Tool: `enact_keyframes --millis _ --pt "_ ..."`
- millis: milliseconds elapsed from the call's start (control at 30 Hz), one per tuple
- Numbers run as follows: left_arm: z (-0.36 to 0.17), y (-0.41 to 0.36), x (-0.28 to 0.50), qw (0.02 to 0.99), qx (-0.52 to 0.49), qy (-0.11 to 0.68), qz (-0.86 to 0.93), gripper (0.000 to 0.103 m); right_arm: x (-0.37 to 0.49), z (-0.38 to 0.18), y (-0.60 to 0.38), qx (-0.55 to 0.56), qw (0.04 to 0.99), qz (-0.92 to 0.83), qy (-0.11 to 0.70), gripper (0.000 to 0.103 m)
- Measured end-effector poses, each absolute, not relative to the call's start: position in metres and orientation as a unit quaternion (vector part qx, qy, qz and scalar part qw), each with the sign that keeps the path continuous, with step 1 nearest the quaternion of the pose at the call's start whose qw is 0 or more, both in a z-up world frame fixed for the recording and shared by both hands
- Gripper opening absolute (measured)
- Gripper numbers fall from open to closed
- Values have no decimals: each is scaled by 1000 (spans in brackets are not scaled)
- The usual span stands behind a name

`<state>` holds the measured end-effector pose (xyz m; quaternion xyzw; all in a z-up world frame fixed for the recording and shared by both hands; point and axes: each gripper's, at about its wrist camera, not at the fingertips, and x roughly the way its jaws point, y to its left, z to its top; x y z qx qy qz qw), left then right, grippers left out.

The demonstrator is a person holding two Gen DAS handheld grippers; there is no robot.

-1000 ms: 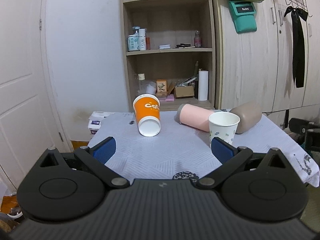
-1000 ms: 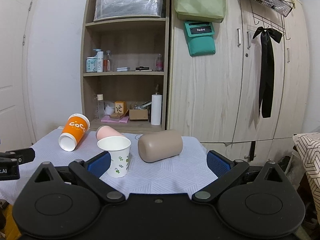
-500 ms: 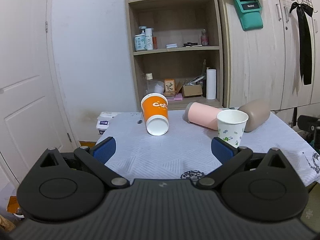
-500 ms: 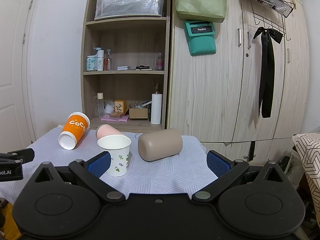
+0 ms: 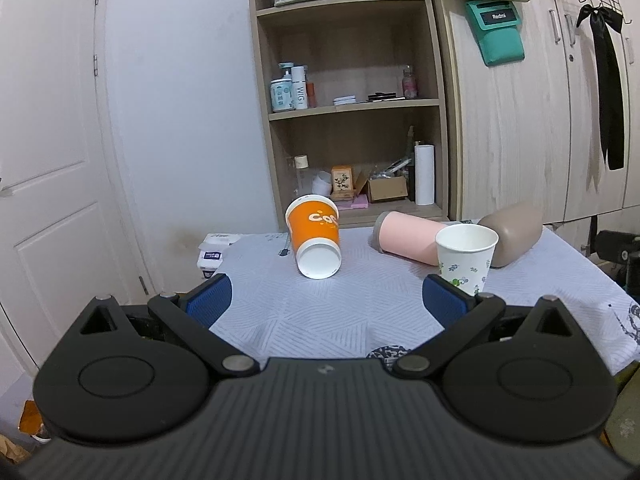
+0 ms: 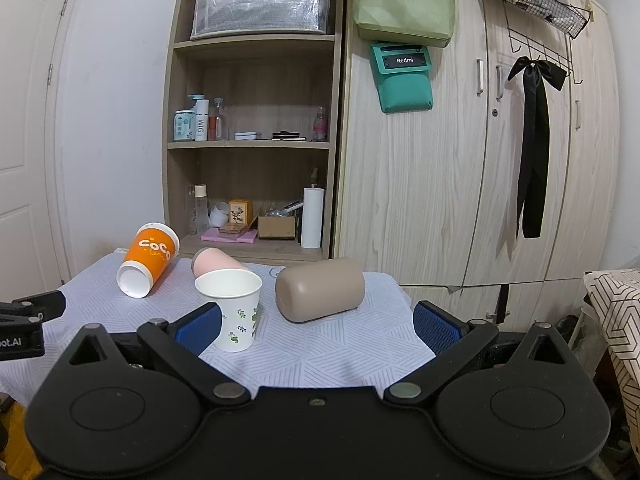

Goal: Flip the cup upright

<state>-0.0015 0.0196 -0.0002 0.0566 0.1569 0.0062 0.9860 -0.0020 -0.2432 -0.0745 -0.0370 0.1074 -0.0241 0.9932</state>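
An orange paper cup (image 5: 316, 240) lies on its side on the table, its white base toward me; it also shows in the right wrist view (image 6: 147, 259). A pink cup (image 5: 408, 238) (image 6: 212, 262) and a tan cup (image 5: 514, 232) (image 6: 320, 289) also lie on their sides. A white floral paper cup (image 5: 466, 258) (image 6: 235, 308) stands upright. My left gripper (image 5: 326, 300) is open and empty, short of the table's near edge. My right gripper (image 6: 316, 326) is open and empty, in front of the floral and tan cups.
The table has a white patterned cloth (image 5: 340, 312). A wooden shelf unit (image 5: 348, 120) with bottles and boxes stands behind it, a wardrobe (image 6: 460, 180) to the right, a white door (image 5: 52, 160) to the left. The left gripper's body (image 6: 24, 320) shows at the right view's left edge.
My left gripper has pulled back and risen a little, so the cups look smaller and farther. The right gripper has barely moved. No cup has moved.
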Motion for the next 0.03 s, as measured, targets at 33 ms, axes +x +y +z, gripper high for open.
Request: enact_keyframes --millis 33 --pt "0 20 -2 986 56 157 6 103 -2 -74 -243 -37 993 -24 107 103"
